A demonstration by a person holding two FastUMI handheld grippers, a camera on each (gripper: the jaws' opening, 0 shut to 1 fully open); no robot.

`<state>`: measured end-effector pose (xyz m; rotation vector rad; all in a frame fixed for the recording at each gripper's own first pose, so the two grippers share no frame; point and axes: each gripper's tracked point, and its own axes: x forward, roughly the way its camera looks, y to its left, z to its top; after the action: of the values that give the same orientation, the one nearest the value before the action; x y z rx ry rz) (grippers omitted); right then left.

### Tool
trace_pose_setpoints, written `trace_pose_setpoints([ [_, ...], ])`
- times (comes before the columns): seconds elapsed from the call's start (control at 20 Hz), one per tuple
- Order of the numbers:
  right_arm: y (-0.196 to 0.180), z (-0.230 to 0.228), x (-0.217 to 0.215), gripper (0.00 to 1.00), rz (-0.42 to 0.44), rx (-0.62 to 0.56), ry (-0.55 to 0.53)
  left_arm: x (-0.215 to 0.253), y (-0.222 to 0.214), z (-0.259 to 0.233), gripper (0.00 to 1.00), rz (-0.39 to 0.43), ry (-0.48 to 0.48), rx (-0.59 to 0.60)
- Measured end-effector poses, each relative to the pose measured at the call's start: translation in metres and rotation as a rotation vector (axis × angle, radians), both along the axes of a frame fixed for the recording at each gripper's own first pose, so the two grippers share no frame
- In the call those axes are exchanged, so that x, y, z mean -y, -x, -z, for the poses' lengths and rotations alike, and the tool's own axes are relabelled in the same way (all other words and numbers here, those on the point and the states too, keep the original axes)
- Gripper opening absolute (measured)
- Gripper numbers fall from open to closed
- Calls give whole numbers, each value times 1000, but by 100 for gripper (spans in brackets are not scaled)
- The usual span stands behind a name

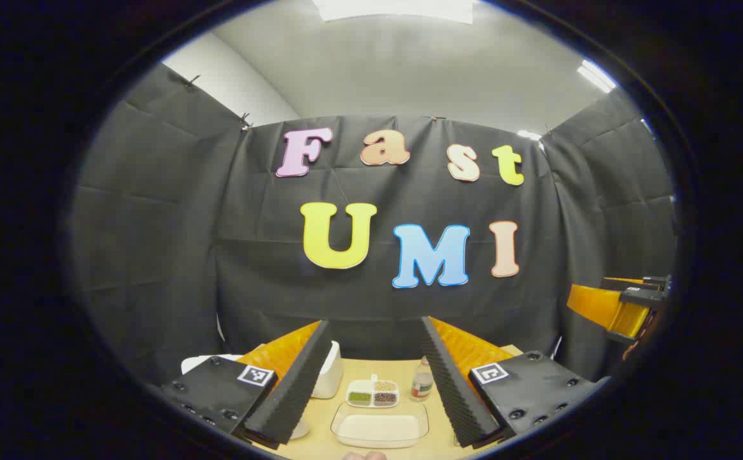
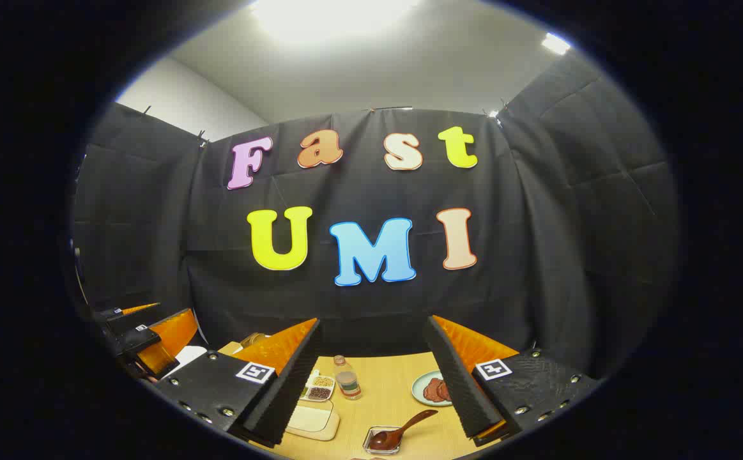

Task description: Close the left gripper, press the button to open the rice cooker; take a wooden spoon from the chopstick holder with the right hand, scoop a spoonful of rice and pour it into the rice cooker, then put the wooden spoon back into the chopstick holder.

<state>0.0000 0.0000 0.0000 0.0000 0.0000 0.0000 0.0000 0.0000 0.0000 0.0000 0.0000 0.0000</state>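
Note:
My left gripper (image 1: pixel 374 390) is held high over the wooden table (image 1: pixel 438 409), open with nothing between its fingers. A white rice cooker (image 1: pixel 331 380) stands behind its left finger, mostly hidden. Ahead lies a clear tray of white rice (image 1: pixel 379 428). In the right gripper view, my right gripper (image 2: pixel 371 383) is also open and holds nothing. Below it a brown wooden spoon (image 2: pixel 403 429) rests in a small glass dish (image 2: pixel 377 442). The rice tray (image 2: pixel 310 418) lies to the left. Each gripper appears in the other's view: the right gripper (image 1: pixel 620 306) at far right, the left gripper (image 2: pixel 147 338) at far left.
A divided dish of grains (image 1: pixel 373 393) and a small bottle (image 1: pixel 421 380) stand behind the rice tray. A pale green plate with reddish food (image 2: pixel 432 390) sits at the right of the table (image 2: pixel 384 399). Black cloth walls close the booth on three sides.

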Motion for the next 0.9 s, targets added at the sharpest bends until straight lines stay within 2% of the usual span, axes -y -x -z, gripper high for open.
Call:
trace_pose_setpoints([
  [0.1,0,-1,0,95,4,8,5,-1,0,0,95,-5,-13,-8],
  [0.2,1,1,-2,98,5,6,4,-5,-1,-3,96,-15,-24,0],
  [0.45,-1,2,4,98,26,1,-10,-6,-1,-12,95,-13,-29,7],
  [0.5,-2,1,5,95,29,2,-11,-6,-3,-11,95,-10,-30,8],
  [0.6,-3,0,6,99,35,4,-1,-7,-3,-13,95,-9,-14,20],
  [0.9,-8,6,-3,99,5,-11,5,-7,-9,-6,95,-11,-26,8],
])
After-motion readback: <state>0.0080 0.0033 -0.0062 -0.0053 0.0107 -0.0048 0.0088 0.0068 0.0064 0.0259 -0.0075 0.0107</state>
